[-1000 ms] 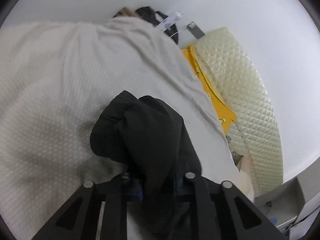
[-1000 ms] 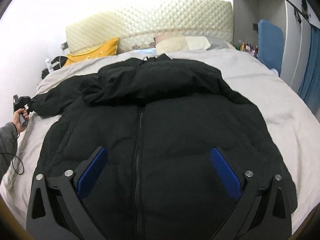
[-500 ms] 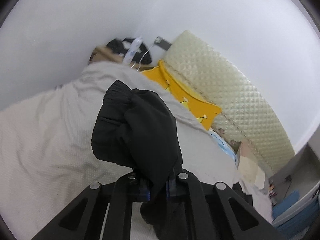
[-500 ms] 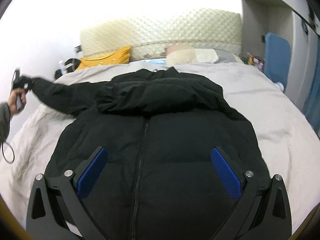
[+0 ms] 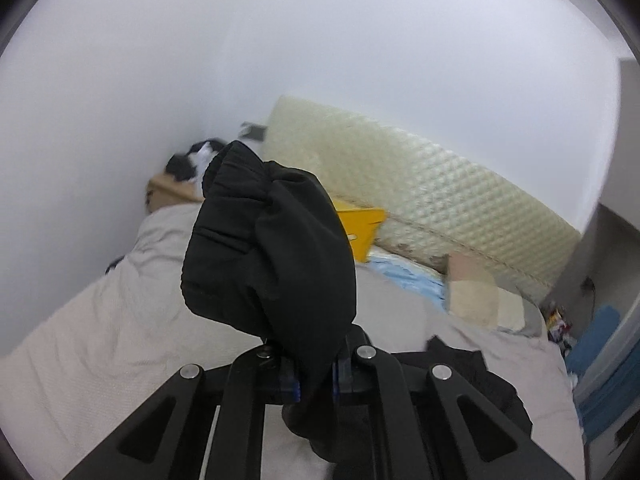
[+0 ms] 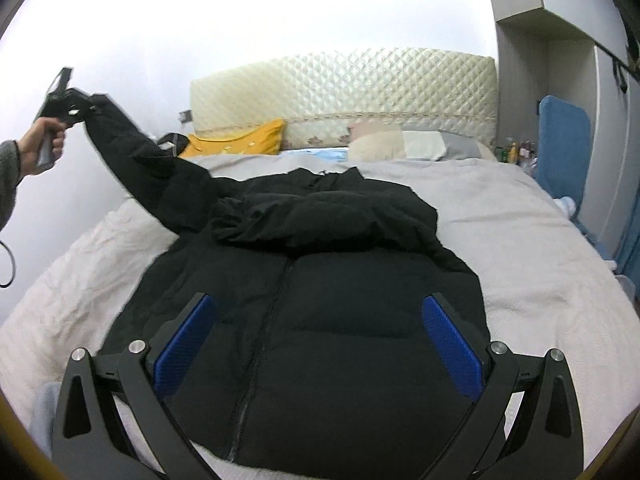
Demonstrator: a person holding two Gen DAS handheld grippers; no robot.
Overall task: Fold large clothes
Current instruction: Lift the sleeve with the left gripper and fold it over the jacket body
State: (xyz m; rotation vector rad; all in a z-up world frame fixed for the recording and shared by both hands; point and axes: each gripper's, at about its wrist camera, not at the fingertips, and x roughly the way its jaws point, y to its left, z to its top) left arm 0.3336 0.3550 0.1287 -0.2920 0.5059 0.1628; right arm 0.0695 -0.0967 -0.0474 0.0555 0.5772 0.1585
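Note:
A black puffer jacket (image 6: pixel 320 300) lies zipped, front up, on the bed (image 6: pixel 520 240), hood folded over its chest. My left gripper (image 5: pixel 314 376) is shut on the jacket's sleeve cuff (image 5: pixel 264 248) and holds it high above the bed's left side; the right wrist view shows the gripper (image 6: pixel 66 98) with the raised sleeve (image 6: pixel 136 160) stretched taut. My right gripper (image 6: pixel 316 336) is open and empty, hovering over the jacket's lower front. The other sleeve is hidden.
A quilted cream headboard (image 6: pixel 344 92) stands at the far end with a yellow pillow (image 6: pixel 240 140) and beige pillows (image 6: pixel 400 144). A white wall (image 5: pixel 120 80) runs along the left. A grey wardrobe (image 6: pixel 560 80) and blue items (image 6: pixel 564 148) stand right.
My left gripper has lifted the sleeve cuff from the bed's left edge up into the air, pulling the sleeve taut. My right gripper has stayed open over the jacket, tilting up slightly.

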